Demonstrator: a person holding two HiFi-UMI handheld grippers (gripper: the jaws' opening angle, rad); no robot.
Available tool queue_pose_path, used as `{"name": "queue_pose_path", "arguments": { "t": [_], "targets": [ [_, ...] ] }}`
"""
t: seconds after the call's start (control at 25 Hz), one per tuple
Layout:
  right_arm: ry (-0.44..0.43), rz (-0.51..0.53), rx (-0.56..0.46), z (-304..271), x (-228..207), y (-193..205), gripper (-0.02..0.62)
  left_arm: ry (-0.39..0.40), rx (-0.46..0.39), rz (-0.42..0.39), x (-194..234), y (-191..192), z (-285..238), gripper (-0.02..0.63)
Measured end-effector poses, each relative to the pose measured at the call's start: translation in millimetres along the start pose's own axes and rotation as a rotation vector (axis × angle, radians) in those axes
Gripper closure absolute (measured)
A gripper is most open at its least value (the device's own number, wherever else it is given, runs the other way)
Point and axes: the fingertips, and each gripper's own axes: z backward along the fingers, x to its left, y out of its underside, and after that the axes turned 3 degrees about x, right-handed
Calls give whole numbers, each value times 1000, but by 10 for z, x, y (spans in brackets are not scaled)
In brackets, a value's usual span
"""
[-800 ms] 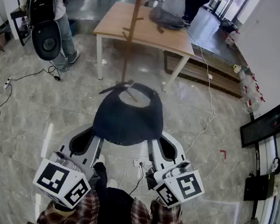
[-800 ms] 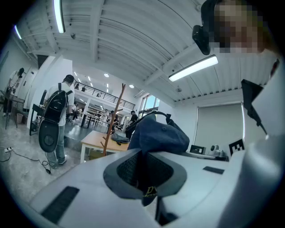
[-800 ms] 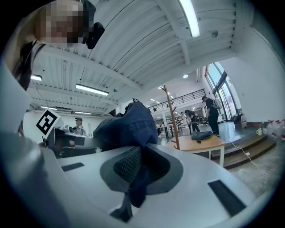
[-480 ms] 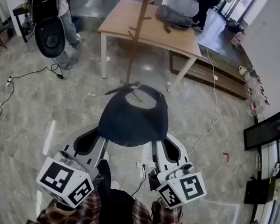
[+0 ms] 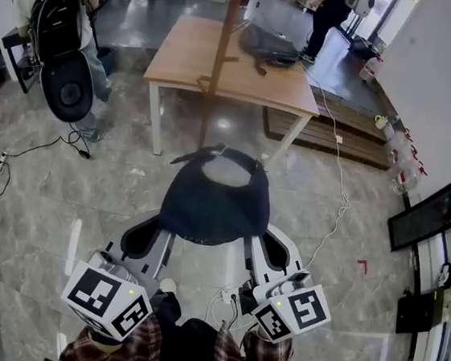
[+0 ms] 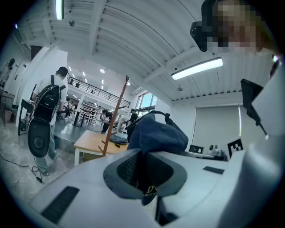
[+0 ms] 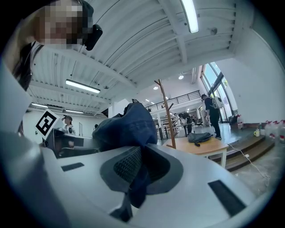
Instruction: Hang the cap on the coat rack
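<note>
A dark blue cap [image 5: 215,199] hangs in the air between my two grippers, crown toward me and strap loop [image 5: 212,151] at its far end. My left gripper [image 5: 161,237] is shut on the cap's left edge; the fabric [image 6: 147,164] is pinched between its pads. My right gripper [image 5: 251,250] is shut on the right edge, cloth [image 7: 140,173] caught in its jaws. The wooden coat rack [image 5: 222,46] stands straight ahead beyond the cap, its pole [image 6: 113,120] with short pegs rising in front of a table; the same rack [image 7: 167,116] shows in the right gripper view.
A wooden table [image 5: 231,59] with a grey bag [image 5: 265,44] stands behind the rack. A person with a backpack [image 5: 54,18] is at the left, another person [image 5: 326,9] at the far right. Cables [image 5: 337,160] trail across the marble floor. Low wooden steps [image 5: 337,124] lie to the right.
The cap and both grippers have stayed together in the same hold. The view has shifted a little, so the rack and table now sit slightly lower and nearer.
</note>
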Motion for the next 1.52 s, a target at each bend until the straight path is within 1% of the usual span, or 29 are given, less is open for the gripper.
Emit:
{"name": "queue_pose_path", "arguments": {
  "t": [0.2, 0.36, 0.52, 0.8, 0.92, 1.08, 1.28, 1.52],
  "targets": [
    [35, -6, -24, -387, -64, -9, 578, 31, -7, -32, 320, -124, -210, 586],
    [51, -8, -16, -574, -56, 23, 578, 47, 2, -27, 505, -140, -277, 586],
    [65, -13, -9, -742, -195, 13, 578, 61, 12, -20, 605, -167, -467, 586],
    [51, -20, 8, -1187, -492, 40, 578, 44, 20, -8, 897, -203, -884, 586],
    [35, -24, 10, -1430, -714, -13, 578, 29, 20, -7, 1007, -273, -1152, 586],
    [16, -26, 12, -1822, -1135, -219, 578, 8, 15, -1, 1151, -507, -1683, 586],
    [-15, -18, 12, -2149, -1556, -193, 578, -16, -3, 2, 1283, -497, -2167, 586],
    [-78, -14, 19, -2675, -2246, -539, 578, -66, -20, 13, 1367, -838, -2951, 586]
  ]
}}
